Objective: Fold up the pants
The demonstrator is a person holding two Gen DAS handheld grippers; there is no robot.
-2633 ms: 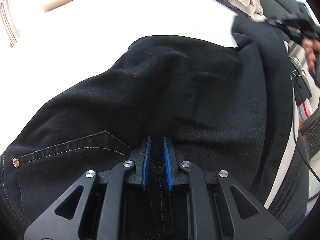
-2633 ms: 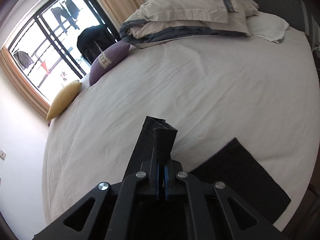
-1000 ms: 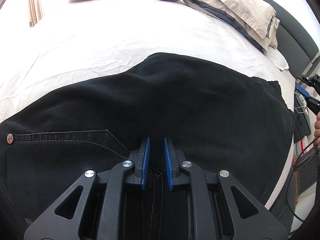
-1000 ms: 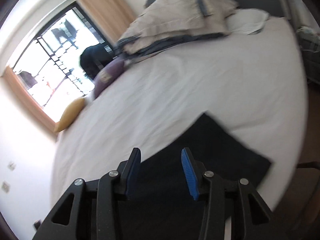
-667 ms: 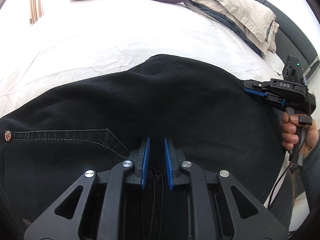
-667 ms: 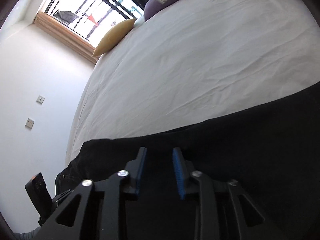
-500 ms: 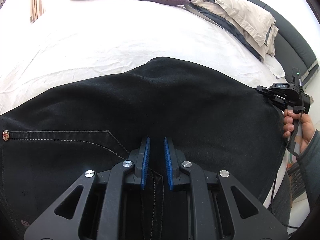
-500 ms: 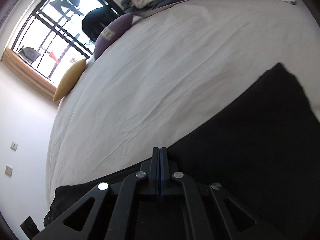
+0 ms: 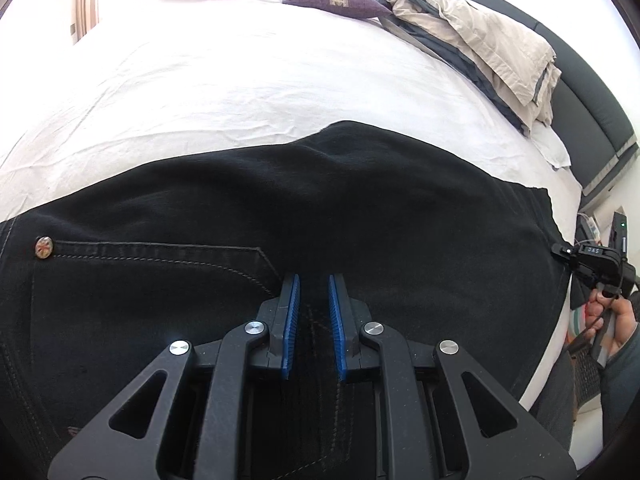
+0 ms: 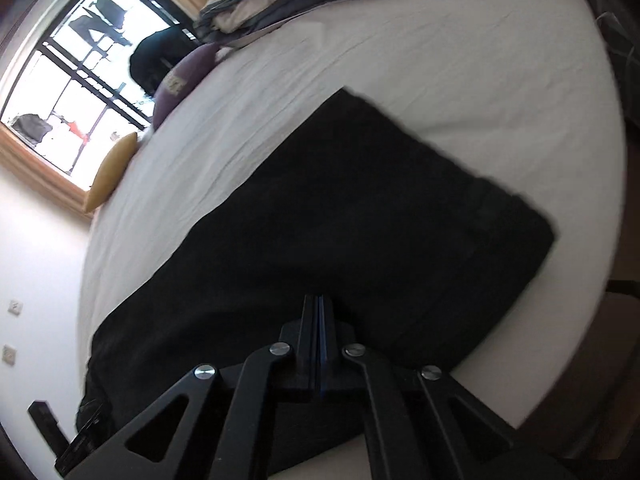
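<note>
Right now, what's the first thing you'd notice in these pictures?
The big black pants, spread flat across the near side of the white bed. Then the left claw with its blue pads, low over the pants near a pocket. Far back sit a purple pillow and a yellow one.

The pants (image 9: pixel 360 208) are black denim, spread flat and lengthwise along the near edge of the bed (image 9: pixel 260 80). A stitched pocket with a copper rivet (image 9: pixel 44 247) marks the waist end at the left. The leg ends lie by the bed's right edge, hems squared off.
</note>
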